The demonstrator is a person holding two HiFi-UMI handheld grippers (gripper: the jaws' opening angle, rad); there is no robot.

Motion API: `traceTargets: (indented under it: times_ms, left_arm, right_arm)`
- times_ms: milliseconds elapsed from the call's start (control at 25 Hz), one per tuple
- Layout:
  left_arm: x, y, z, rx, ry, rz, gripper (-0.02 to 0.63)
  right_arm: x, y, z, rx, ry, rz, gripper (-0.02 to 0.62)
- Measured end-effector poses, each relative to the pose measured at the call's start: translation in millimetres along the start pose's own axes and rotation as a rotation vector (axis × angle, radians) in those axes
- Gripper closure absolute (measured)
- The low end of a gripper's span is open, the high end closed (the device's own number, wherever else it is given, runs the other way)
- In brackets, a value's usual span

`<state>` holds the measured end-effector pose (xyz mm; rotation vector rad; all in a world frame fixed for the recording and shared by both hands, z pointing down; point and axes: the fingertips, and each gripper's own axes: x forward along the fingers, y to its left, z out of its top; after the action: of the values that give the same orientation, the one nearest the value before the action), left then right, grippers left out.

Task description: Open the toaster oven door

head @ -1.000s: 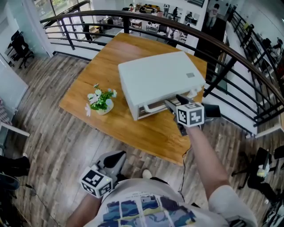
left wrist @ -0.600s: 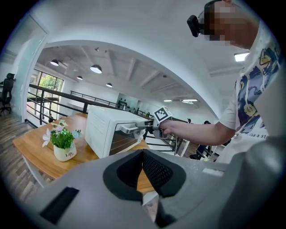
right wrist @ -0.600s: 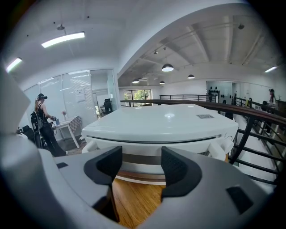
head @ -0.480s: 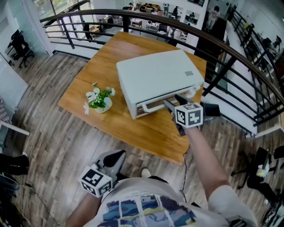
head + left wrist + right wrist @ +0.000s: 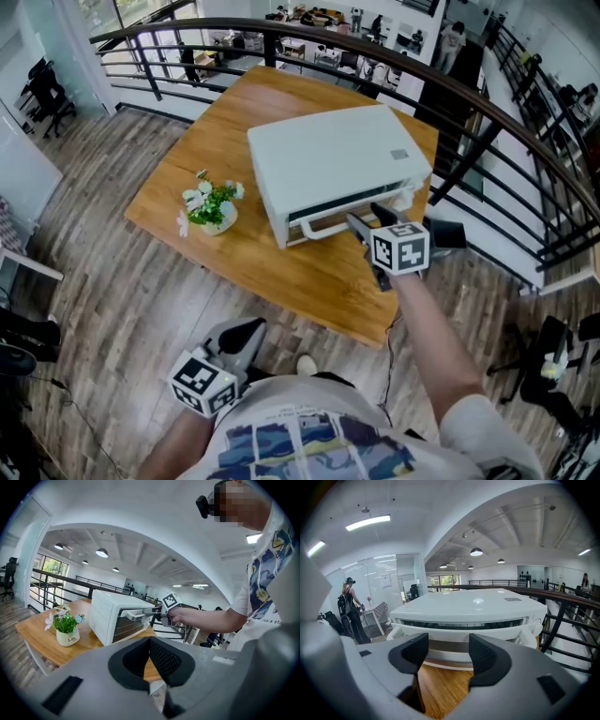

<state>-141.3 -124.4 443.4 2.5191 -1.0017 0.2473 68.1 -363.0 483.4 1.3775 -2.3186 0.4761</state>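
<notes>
A white toaster oven (image 5: 328, 155) stands on the wooden table (image 5: 216, 103), and its door leans out a little at the top, showing a dark gap. My right gripper (image 5: 359, 225) is at the door's white handle (image 5: 322, 229). In the right gripper view the jaws of that gripper (image 5: 443, 651) stand apart, with the handle (image 5: 454, 631) running across just behind their tips. The left gripper view shows the right fingertips touching the handle (image 5: 136, 616). My left gripper (image 5: 246, 330) hangs low near my body, away from the table, shut and empty (image 5: 150, 648).
A small white pot of flowers (image 5: 211, 211) sits on the table left of the oven. A black railing (image 5: 487, 122) curves behind and to the right of the table. The table's front edge (image 5: 309, 314) lies just below my right gripper. A person (image 5: 349, 606) stands far off.
The oven door has tipped outward slightly, opening a dark gap along its top. My right gripper has stayed at the handle. The left gripper has not moved.
</notes>
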Motion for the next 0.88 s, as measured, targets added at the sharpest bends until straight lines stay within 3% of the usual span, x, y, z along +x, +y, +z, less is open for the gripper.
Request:
traceTargets:
  times_ms: [880]
  left_arm:
    - [16, -35, -10, 0.004, -0.003, -0.003, 0.603]
  right_arm:
    - [-15, 3, -15, -0.016, -0.020, 0.030, 0.333]
